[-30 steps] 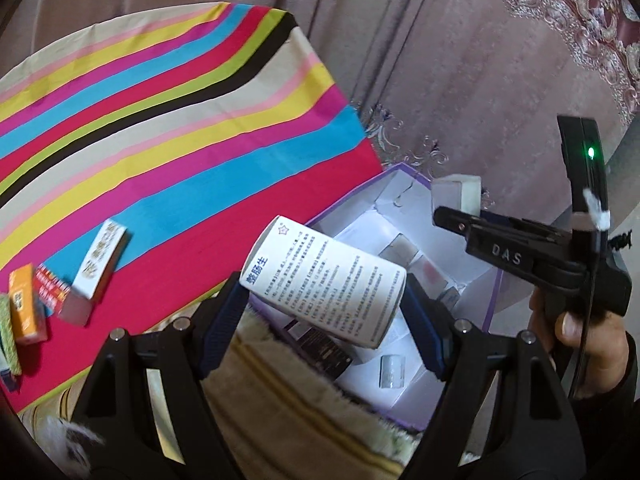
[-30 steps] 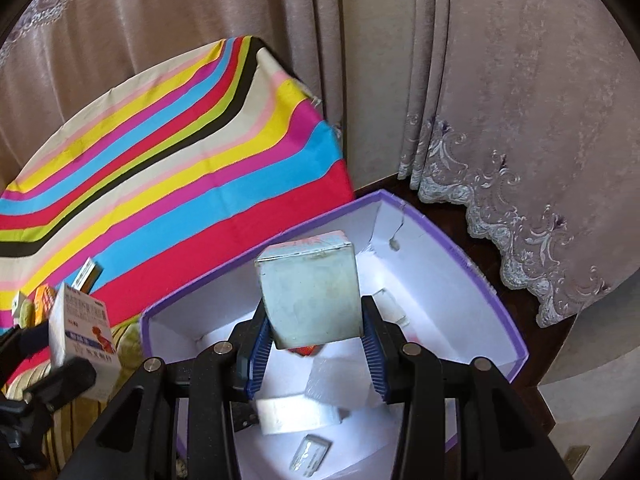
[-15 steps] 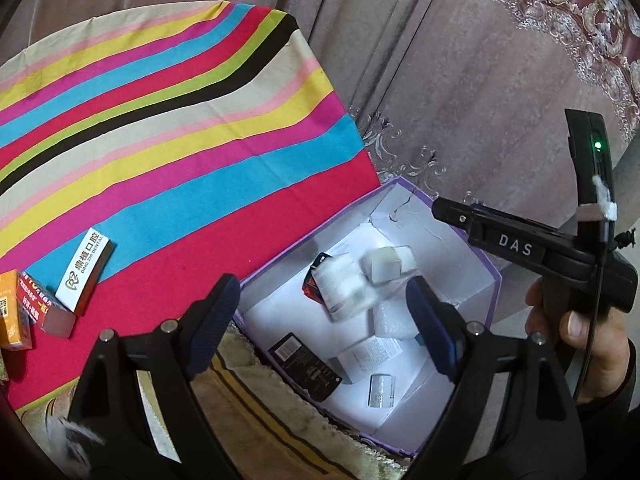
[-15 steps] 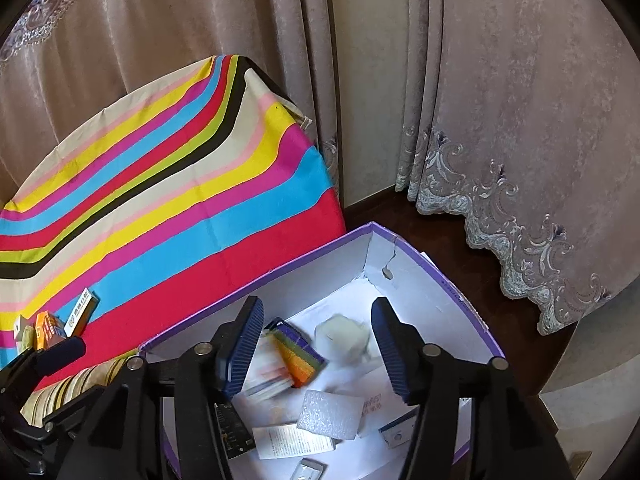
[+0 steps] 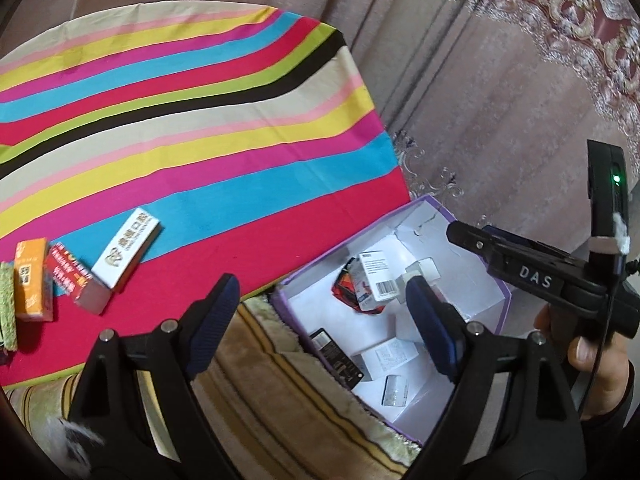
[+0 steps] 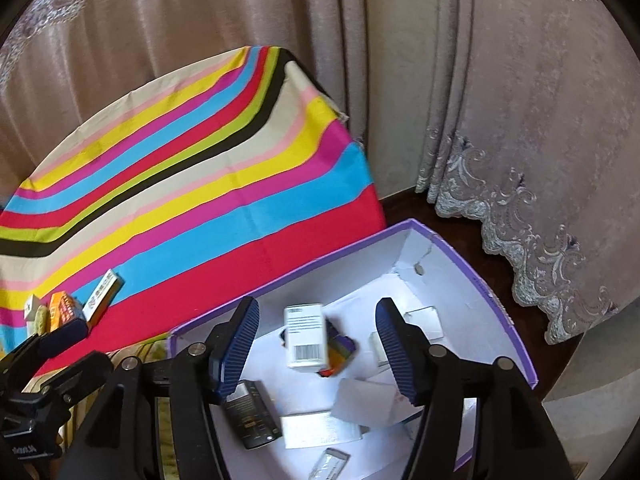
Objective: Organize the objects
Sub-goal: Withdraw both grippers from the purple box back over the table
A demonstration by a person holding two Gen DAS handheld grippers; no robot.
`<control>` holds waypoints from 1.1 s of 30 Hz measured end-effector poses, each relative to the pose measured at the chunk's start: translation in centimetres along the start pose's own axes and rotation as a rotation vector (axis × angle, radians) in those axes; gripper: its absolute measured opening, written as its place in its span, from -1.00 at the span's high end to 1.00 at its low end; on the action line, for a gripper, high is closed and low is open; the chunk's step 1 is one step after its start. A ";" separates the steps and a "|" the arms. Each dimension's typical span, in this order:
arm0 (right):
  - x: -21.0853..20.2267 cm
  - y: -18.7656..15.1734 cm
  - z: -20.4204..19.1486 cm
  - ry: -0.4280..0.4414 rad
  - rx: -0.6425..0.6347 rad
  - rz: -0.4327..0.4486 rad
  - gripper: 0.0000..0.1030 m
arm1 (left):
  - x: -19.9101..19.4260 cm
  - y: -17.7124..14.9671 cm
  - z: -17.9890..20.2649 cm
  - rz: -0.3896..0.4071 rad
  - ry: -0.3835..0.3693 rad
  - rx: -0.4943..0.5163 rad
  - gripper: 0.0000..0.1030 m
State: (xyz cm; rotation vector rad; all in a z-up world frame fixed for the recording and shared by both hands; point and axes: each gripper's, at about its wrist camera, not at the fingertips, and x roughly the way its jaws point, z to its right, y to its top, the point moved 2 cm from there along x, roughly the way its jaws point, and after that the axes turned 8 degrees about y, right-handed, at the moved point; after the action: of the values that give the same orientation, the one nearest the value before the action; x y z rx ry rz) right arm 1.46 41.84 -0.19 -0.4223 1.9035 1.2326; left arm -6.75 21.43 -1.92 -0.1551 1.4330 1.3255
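We hold both tongs above a purple-rimmed box (image 6: 476,280) with a white inside, which sits low beside the striped cloth (image 5: 192,128) covering the bench. Our left tongs (image 5: 324,332) stand spread wide with nothing between the blue pads, tilted down over the box's near corner and a beige towel (image 5: 280,396). Our right tongs (image 6: 316,344) are opening, and nothing is pinched in them; a white carton with a barcode (image 6: 306,336) shows between the pads but lies down in the box, resting partly on a colourful packet (image 6: 340,354). Around it in the box lie a black carton (image 6: 250,414), a flat white printed box (image 6: 320,430), a pale square piece (image 6: 422,318) and a small silvery packet (image 6: 330,460). In the left view the right tongs' body (image 5: 532,276) reaches over the box's far side, held by a hand (image 5: 596,364). On the red stripe of the cloth, well apart from the box, a long white box (image 5: 126,254) lies just beside a red box (image 5: 74,280), an orange box (image 5: 32,280) and a green item (image 5: 7,308) at the edge of view. Curtains (image 6: 520,80) hang behind.
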 end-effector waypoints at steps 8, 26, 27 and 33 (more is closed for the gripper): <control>0.0 -0.5 -3.4 0.040 -0.053 -0.014 -0.27 | -1.5 -0.5 -3.0 0.024 0.036 -0.061 -0.69; 1.8 -3.1 -12.6 0.150 -0.198 -0.099 -0.33 | -6.7 -3.0 -12.9 0.070 0.083 -0.250 -0.69; 1.9 -3.2 -13.0 0.156 -0.204 -0.103 -0.33 | -7.0 -3.3 -13.5 0.070 0.089 -0.259 -0.69; 2.9 -4.3 -16.2 0.203 -0.249 -0.139 -0.33 | -9.1 -5.3 -17.1 0.061 0.133 -0.317 -0.69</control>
State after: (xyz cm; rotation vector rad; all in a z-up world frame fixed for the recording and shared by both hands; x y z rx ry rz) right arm -4.79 26.12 -1.87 -0.8253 1.8564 1.3808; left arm -9.98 1.67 -2.66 -0.4177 1.3378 1.6131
